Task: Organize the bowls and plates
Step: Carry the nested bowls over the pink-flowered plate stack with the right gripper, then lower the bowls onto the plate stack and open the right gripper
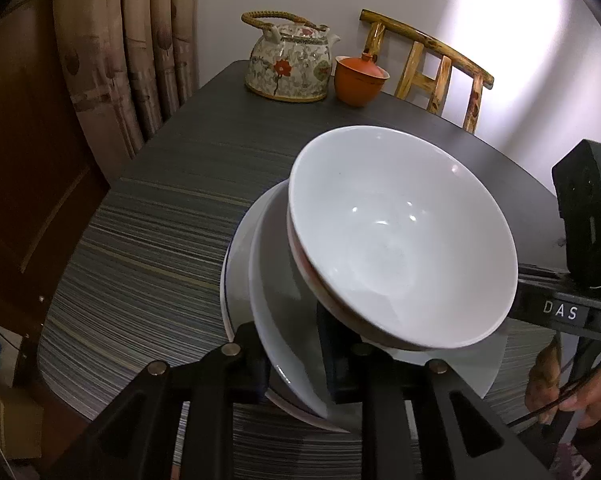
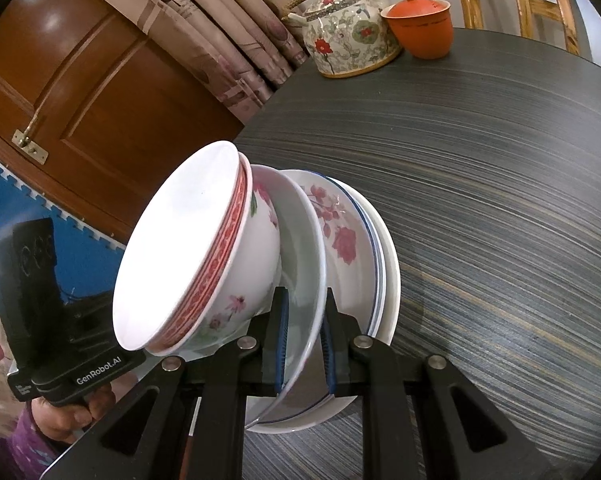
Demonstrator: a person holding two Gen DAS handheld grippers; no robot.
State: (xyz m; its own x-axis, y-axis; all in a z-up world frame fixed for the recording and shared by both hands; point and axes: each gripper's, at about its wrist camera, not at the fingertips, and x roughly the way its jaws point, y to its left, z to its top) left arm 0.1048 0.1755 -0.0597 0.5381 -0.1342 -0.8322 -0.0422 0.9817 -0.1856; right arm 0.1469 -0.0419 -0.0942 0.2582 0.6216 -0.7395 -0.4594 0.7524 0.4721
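You've got both the left gripper [image 1: 296, 364] and right gripper [image 2: 303, 344] clamped on the plate [image 2: 300, 240] rims, stack above the counter [image 2: 500, 200], and that tilt could slide the red-banded bowl [image 2: 204, 256] off

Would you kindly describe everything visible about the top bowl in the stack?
The bowl looks like glossy white ceramic, plain and empty inside, with a red patterned band under the rim and pink flowers with green leaves on its outer wall. It sits upright in a white dish, atop the stacked plates, untouched by either tongs.
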